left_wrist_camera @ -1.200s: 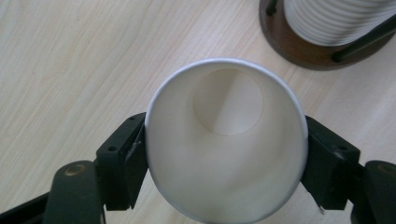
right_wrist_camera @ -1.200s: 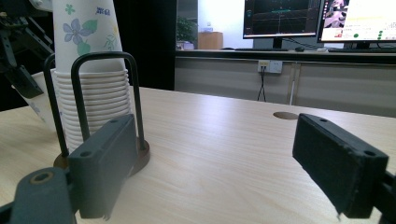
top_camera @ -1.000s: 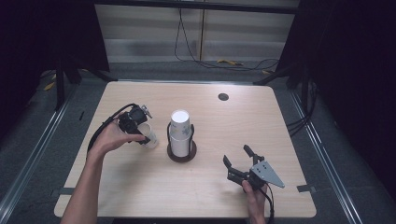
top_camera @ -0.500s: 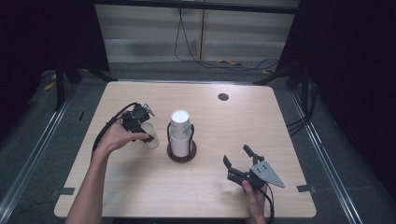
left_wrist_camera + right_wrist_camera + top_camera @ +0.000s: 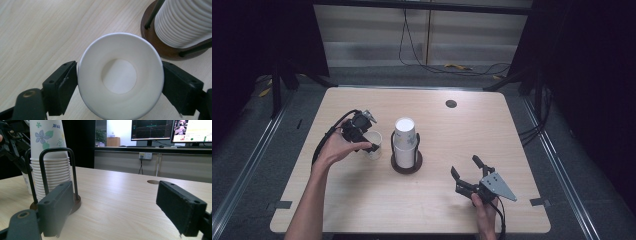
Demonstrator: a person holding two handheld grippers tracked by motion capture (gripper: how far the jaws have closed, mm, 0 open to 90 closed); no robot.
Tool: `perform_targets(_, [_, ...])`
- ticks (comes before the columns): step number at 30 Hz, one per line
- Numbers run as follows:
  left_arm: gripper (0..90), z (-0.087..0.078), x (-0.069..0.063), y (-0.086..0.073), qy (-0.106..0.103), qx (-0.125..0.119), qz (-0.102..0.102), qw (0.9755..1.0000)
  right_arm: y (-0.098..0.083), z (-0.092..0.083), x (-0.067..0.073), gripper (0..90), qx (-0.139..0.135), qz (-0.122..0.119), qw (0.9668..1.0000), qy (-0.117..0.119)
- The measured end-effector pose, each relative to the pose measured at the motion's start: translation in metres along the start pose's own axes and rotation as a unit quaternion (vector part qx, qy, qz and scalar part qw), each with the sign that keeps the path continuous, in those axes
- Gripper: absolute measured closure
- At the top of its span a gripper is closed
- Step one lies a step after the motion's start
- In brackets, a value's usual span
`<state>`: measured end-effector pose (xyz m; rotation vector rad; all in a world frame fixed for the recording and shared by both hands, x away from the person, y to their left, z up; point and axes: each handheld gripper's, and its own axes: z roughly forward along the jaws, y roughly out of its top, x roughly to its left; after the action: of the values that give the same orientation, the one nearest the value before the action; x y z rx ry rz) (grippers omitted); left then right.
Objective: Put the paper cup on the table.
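From above, my table (image 5: 362, 210) sits evenly lit while everything around it, left and right of frame, falls into darkness. A pale glare washes the tabletop's far edge. My right view's monitors (image 5: 172, 130) at upper right blow out bright; my near jaws look soft.

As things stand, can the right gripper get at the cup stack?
Probably yes. The right gripper is open and faces the cup stack, with bare table between; the holder's wire loop might hamper a grasp.
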<state>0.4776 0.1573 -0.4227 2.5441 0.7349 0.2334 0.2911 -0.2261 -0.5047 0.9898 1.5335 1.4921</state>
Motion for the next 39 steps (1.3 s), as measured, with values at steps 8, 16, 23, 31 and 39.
perform_targets(8, [17.3, -0.002, -0.004, -0.003, 0.010, -0.036, -0.012, 0.9992, 0.000, 0.000, 0.000, 14.1, 0.000, 0.000, 1.0000, 0.000])
perform_targets(16, [17.4, -0.015, -0.006, -0.010, 0.027, -0.105, -0.028, 0.9937, 0.000, 0.000, 0.000, 14.3, 0.000, 0.000, 1.0000, -0.001])
perform_targets(23, [19.4, -0.026, -0.017, -0.026, 0.031, -0.200, -0.049, 0.9781, 0.000, 0.000, 0.000, 14.4, 0.002, 0.000, 1.0000, 0.000])
perform_targets(31, [19.9, -0.030, -0.037, -0.048, 0.039, -0.260, -0.068, 0.9625, 0.000, 0.000, 0.000, 14.4, 0.001, 0.000, 1.0000, -0.001])
perform_targets(39, [19.9, -0.034, -0.060, -0.063, 0.064, -0.305, -0.076, 0.9471, 0.000, 0.000, 0.000, 14.4, 0.000, 0.000, 1.0000, 0.000])
